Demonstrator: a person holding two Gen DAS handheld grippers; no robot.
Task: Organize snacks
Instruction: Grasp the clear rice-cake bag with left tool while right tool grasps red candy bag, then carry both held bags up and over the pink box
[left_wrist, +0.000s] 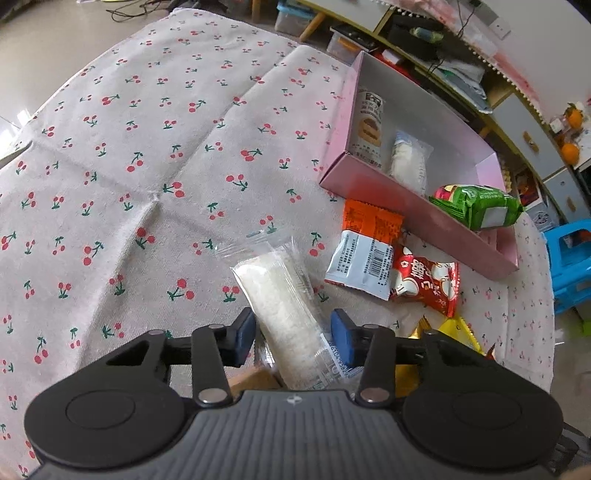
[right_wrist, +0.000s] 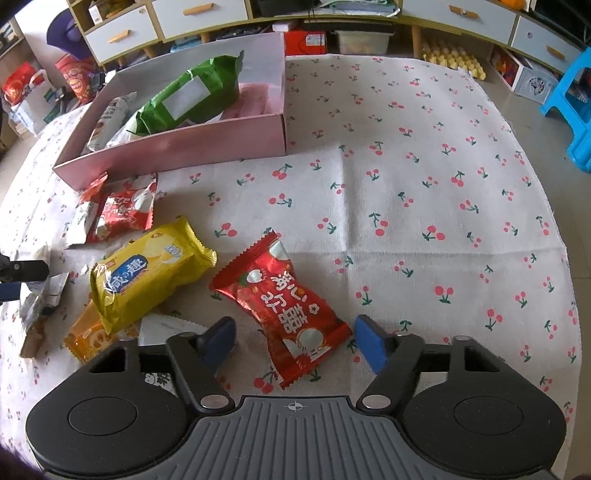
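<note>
In the left wrist view the left gripper (left_wrist: 293, 338) points steeply down at the table (left_wrist: 147, 155), and a clear packet (left_wrist: 284, 314) holding a white bar lies lengthwise between its blue pads (left_wrist: 341, 338). The left pad looks to touch the wrapper edge while the right pad sits at or just beside the film, so I cannot tell whether the grip has bitten. The step in hand seems to be picking this packet up. Ahead and to the right of this gripper stands the pink box (left_wrist: 406, 206), already holding a biscuit tube (left_wrist: 369, 122), a white packet (left_wrist: 408, 160) and a green pack (left_wrist: 476, 206) at its near corner; between gripper and box lie an orange sachet (left_wrist: 371, 218), a white sachet (left_wrist: 364, 264) and a red sachet (left_wrist: 428, 284). The next move calls for a firm pinch on the bar, not just the loose film, then a lift forward and right over the box wall. In the right wrist view the right gripper (right_wrist: 293, 341) straddles a red candy bag (right_wrist: 284, 306) with its jaws partly open, both pads clear of the wrapper, nothing held yet. A yellow bag (right_wrist: 147, 273) lies just to its left, the box far ahead and left. It needs to close across the bag's width before lifting.
</note>
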